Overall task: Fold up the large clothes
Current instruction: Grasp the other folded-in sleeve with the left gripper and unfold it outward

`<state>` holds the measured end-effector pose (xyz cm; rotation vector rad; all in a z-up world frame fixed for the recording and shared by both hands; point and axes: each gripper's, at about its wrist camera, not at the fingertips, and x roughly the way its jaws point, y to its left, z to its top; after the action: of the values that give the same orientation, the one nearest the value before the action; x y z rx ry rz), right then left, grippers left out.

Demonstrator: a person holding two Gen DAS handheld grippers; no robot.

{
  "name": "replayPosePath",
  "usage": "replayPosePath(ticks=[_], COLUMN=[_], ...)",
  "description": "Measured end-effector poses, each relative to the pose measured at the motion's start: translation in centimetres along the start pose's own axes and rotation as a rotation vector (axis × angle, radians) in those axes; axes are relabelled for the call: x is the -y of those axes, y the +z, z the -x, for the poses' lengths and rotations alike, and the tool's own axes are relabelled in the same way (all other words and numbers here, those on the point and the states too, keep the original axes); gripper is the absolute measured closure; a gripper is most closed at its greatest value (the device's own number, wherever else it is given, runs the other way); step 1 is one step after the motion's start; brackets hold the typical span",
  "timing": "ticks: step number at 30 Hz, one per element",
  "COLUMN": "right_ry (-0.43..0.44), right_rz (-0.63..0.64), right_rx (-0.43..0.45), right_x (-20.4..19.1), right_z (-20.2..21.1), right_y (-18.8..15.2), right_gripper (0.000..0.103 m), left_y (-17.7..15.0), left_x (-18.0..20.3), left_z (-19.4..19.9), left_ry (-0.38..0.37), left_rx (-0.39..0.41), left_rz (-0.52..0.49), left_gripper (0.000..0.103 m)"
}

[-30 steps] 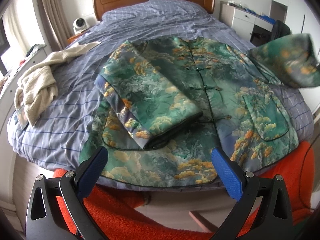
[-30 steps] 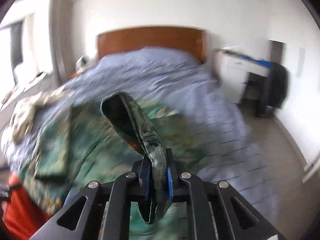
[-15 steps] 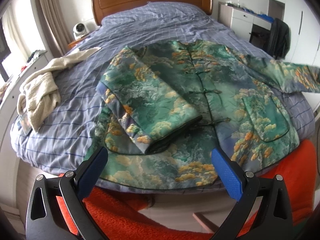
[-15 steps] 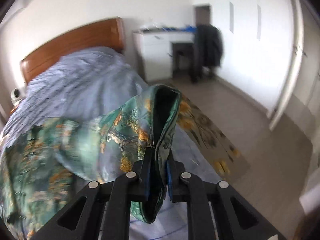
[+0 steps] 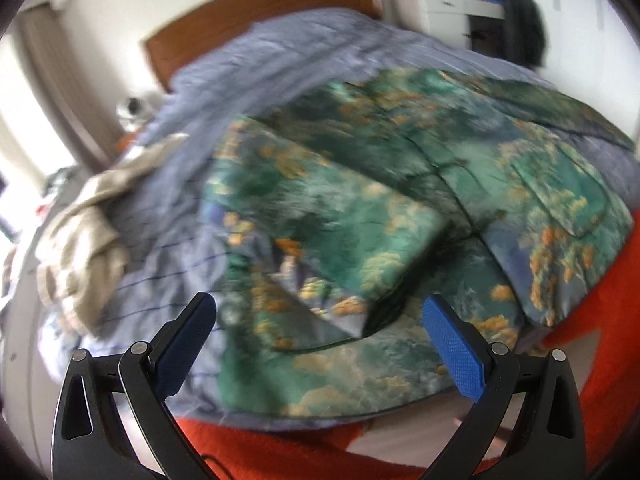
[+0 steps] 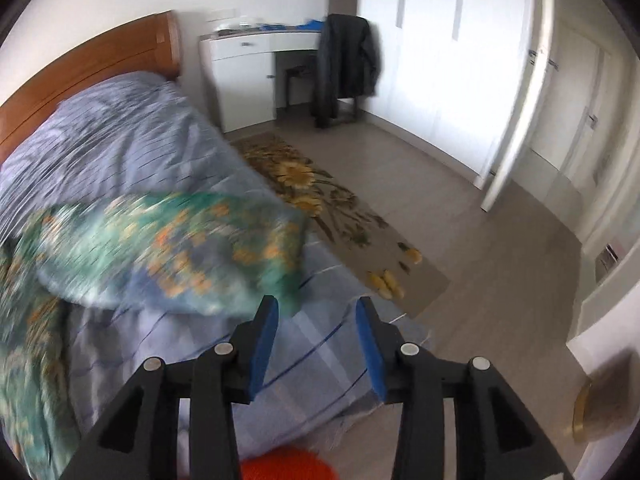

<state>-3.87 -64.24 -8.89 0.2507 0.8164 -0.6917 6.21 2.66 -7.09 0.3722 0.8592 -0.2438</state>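
Jacket [image 5: 400,208]: one only, a large green garment printed with teal foliage and orange-yellow blossoms, dark piping along its edges. It lies front-up across the near end of the bed [image 5: 280,60], its hem at the bed's foot. One sleeve [image 5: 320,248] is folded across the chest, its cuff toward the hem; a patch pocket [image 5: 564,196] shows on the other front panel. The second sleeve [image 6: 172,252], seen from the right wrist view, stretches out over the striped lavender cover toward the bed's side edge, blurred.

Two claws are in view. The left claw [image 5: 320,340] is spread wide with nothing between its blue pads, above the jacket's hem. The right claw [image 6: 316,340] has its jaws opening; the gap between the pads is bare, and the sleeve's cuff lies just beyond the left pad, not pinched.

Other things, counted: one cream garment [image 5: 80,240] crumpled at the far side of the bed, one wooden headboard [image 5: 256,12], one white desk [image 6: 256,68] with one dark coat [image 6: 344,68] hung over the chair beside it, one floral rug [image 6: 328,208] on the floor, and what looks like a pair of yellow slippers [image 6: 388,284] on it, too small to be sure. Orange fabric [image 5: 280,452] fills the bottom of both views.
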Motion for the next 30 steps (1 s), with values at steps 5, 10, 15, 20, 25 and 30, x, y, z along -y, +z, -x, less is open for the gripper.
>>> replayPosePath(ticks=[5,10,15,20,25,30], right_ry=[0.130,0.277,0.378,0.447,0.496,0.495], right_rz=[0.068,0.149,0.258,0.324,0.371,0.383], right_rx=[0.014,0.026,0.089,0.098,0.087,0.090], right_x=[-5.3,-11.3,-15.9,-19.5,-21.7,-21.9], right_z=[2.9,5.9,10.6,12.5,13.5,13.8], right_y=[-2.2,-3.0,-3.5,-4.4,-5.5,-5.6], right_gripper=[0.058,0.058,0.057,0.057,0.057,0.057], left_y=[1.8,2.0,1.5,1.3,2.2,4.1], left_x=[3.1,4.8,1.1,-1.5,-3.8,-10.8], left_z=[-5.1,-10.2,-10.6,-9.3,-6.0,-1.3], left_ry=[-0.136,-0.123,-0.271,-0.404,-0.331,-0.245], left_rx=[-0.024,-0.103,-0.124,-0.118,-0.024,0.120], left_rz=[-0.164,-0.275,-0.143,-0.014,0.065,0.198], left_gripper=[0.000,0.001,0.030,0.093,0.095,0.095])
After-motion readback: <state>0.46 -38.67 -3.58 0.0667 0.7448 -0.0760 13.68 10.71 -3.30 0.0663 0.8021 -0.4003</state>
